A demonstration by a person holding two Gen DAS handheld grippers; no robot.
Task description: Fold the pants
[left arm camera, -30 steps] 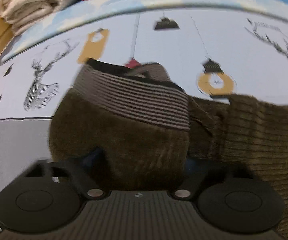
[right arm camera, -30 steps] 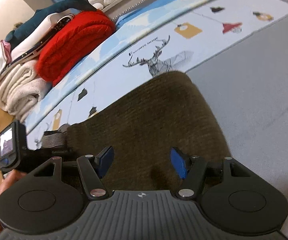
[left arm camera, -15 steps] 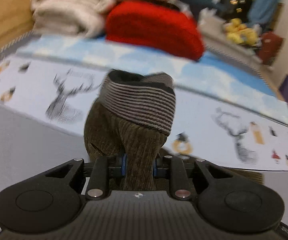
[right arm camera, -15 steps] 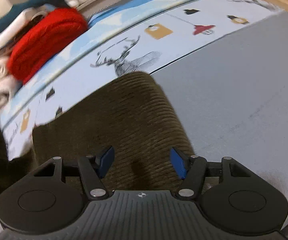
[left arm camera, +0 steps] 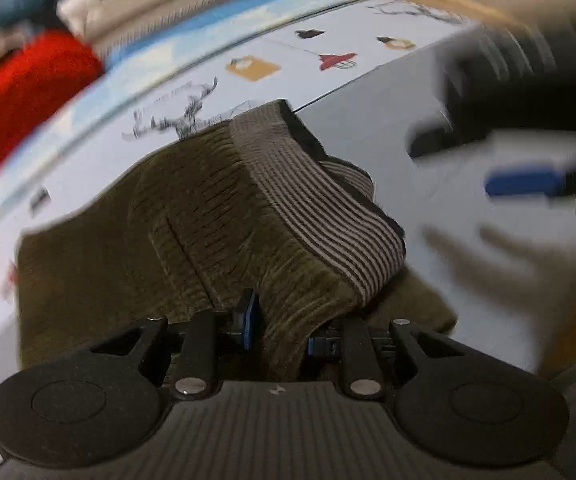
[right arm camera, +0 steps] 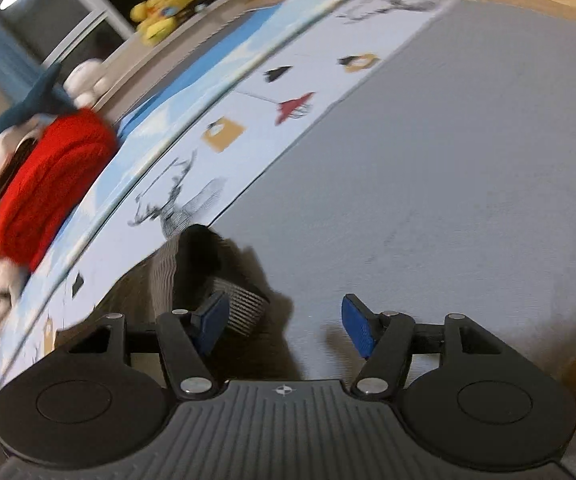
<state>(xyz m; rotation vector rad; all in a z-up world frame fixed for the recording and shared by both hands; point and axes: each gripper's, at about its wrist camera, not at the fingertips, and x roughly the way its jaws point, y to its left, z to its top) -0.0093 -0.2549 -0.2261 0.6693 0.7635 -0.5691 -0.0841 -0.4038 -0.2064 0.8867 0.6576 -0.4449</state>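
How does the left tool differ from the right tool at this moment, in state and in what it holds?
The left tool is shut on the brown corduroy pants, pinching a fold of cloth near the striped waistband; the right tool holds nothing. The left tool's blue pads sit close together, half buried in fabric; the right tool's pads stand wide apart over the grey sheet. Both have black frames and blue pads.

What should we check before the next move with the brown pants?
1. Left tool gripping the pants: ok, shut on a fold of fabric.
2. Right tool free: ok, open and holding nothing.
3. Striped waistband folded over the legs: ok, it lies on top.
4. Edges lined up: cannot tell, picture blurred.
5. Grey mat to the right has room: ok.
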